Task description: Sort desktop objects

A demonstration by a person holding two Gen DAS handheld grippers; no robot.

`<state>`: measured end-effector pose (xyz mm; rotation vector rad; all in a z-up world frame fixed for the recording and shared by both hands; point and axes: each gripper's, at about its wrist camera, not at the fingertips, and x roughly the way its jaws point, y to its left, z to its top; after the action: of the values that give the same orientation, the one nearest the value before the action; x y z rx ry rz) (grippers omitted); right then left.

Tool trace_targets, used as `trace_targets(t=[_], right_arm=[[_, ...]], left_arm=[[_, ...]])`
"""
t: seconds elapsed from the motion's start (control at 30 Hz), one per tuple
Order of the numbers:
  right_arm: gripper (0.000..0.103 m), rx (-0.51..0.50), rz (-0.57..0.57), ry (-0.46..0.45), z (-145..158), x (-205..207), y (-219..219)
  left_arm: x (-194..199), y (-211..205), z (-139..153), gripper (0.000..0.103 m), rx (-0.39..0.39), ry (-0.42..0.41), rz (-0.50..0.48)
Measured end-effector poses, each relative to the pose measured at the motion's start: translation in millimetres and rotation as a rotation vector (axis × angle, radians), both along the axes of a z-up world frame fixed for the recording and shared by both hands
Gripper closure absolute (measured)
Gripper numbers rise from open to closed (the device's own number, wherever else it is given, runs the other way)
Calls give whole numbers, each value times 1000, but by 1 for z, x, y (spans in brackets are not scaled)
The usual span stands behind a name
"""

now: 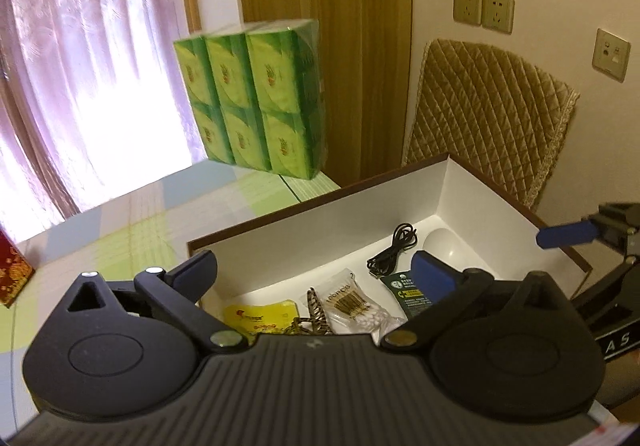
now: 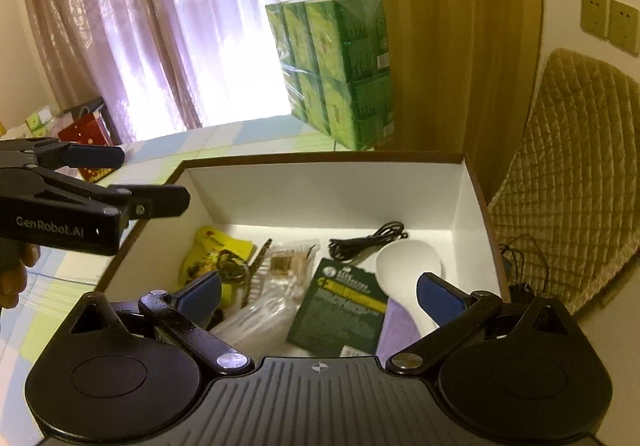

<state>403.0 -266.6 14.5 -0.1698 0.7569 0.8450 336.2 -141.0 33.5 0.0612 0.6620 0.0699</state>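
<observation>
We have both grippers over the open box [image 2: 472, 198], brown outside, white inside, sitting on the checked tablecloth [image 1: 120, 222]. Left gripper [image 1: 316, 278] is spread wide and empty, fingers apart above the box's near-left part. Right gripper [image 2: 320, 294] is likewise released, nothing between its blue pads [image 2: 434, 296], hanging over the near-right part of the box. From the right wrist view we also see the left tool from the side at the box's left rim, with a hand [image 2: 16, 278] on its handle. The sorted items are in the box, all on its floor in one compartment: yellow packet [image 2: 212, 246] at left, a patterned hair clip [image 2: 240, 266] partly on it, a clear bag of cotton swabs [image 1: 356, 306] next to that, some clear plastic wrapping [image 2: 256, 318] nearer us, a dark green pack [image 2: 340, 310] in the middle, a black cable [image 2: 368, 238] coiled toward the far side, a white spoon-shaped scoop [image 2: 408, 262] at right touching the green pack's corner, and a purple sheet [image 2: 400, 326] under the scoop's near end. We can't read the label on the green pack. Outside the box: a wrapped block of green tissue packs [image 1: 256, 98] standing on the table behind it, a red box [image 1: 12, 278] at the table's left edge, and a quilted chair back [image 1: 488, 110] on the right.
</observation>
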Motion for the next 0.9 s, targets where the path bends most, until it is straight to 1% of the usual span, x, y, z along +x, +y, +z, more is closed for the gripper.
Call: trace_targets(t=[0.1,0.2,0.27,0.4,0.53,0.7,0.9], right_arm=[[2,4,-15,-19,3,-14,-4],[2,4,-22,-66,7,-30,-7],[2,5,-39,-82,9,-37,-9],[2,18,-65,-83,14,-48,-16],[2,33,-75,-87,20,-58,-23],[2,16,-80,-106,25,-72,-28],[2,6,-79,-121,26,-84,-34]], left_arm=[[-16,-2,6,1,20,-18,13],[-32,-5,11,1,37,-39,21],[-43,-7,14,1,48,-52,30],[-64,-10,20,1,36,-63,26],[-86,-15,25,1,25,-61,32],[-108,-21,28,1,8,-38,47],[-124,-26,28,1,-5,-18,59]])
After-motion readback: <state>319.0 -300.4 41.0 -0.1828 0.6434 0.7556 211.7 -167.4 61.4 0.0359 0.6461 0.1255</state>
